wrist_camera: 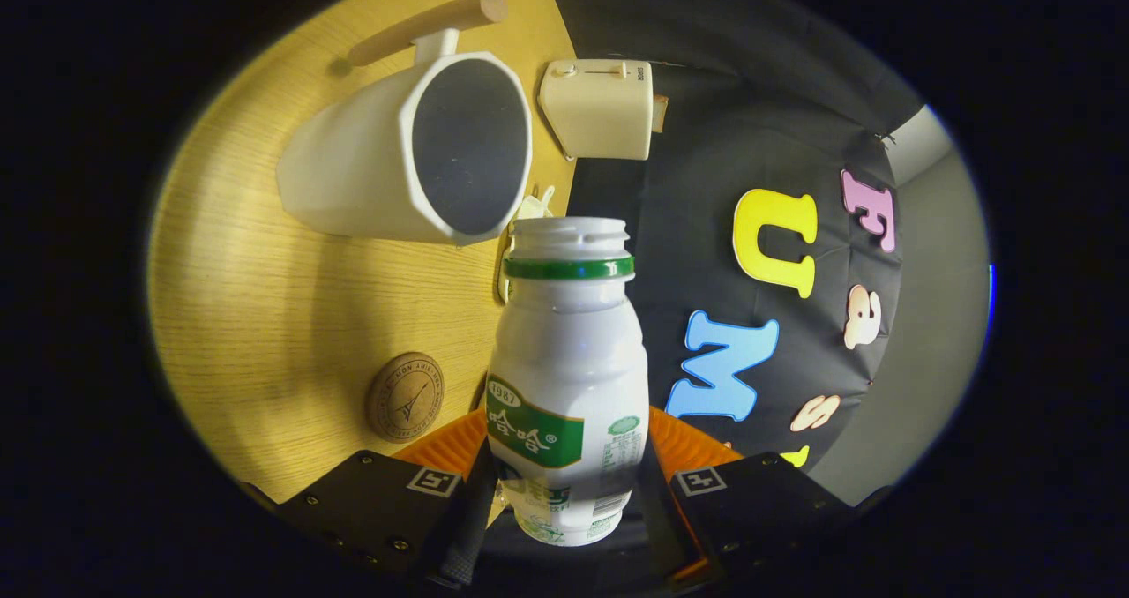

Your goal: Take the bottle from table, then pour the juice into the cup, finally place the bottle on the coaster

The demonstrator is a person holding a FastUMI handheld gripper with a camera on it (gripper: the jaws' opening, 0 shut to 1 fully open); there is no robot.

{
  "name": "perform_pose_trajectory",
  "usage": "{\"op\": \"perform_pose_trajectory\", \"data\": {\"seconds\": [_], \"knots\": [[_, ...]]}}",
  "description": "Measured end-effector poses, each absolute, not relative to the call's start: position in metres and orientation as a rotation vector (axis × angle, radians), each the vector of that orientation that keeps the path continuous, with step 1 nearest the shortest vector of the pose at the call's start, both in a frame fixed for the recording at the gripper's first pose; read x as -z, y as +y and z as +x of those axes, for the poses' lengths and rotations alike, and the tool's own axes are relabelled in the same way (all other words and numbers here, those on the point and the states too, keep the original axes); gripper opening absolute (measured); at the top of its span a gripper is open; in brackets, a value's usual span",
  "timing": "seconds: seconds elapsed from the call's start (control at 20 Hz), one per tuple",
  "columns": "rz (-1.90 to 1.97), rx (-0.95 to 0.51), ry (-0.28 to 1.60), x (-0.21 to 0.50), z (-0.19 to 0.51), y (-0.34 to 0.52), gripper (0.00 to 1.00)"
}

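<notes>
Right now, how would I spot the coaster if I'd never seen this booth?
Start at the wooden table. Beside the bottle held between the gripper fingers lies the coaster. It's flat, round and cork-brown, unlike the tall white cup.

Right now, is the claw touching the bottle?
Touching. The gripper view shows the claw shut on the bottle: both fingers press its lower sides, holding it tilted toward the cup.
</notes>
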State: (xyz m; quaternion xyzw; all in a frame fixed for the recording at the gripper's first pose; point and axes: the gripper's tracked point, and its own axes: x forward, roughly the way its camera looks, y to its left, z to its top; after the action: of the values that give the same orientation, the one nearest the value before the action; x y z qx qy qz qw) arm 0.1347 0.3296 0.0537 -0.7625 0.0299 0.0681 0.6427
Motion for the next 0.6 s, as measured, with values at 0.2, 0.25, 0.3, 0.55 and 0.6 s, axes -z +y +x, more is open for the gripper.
{"op": "perform_pose_trajectory", "data": {"seconds": [0.2, 0.25, 0.3, 0.55, 0.6], "knots": [[-1.763, -0.151, 0.060, -0.057, 0.135, 0.331, 0.74], [-1.770, -0.149, 0.060, -0.058, 0.136, 0.331, 0.74], [-1.779, -0.149, 0.059, -0.059, 0.136, 0.331, 0.73], [-1.797, -0.146, 0.051, -0.064, 0.137, 0.334, 0.73], [-1.799, -0.145, 0.051, -0.065, 0.137, 0.334, 0.73]]}}
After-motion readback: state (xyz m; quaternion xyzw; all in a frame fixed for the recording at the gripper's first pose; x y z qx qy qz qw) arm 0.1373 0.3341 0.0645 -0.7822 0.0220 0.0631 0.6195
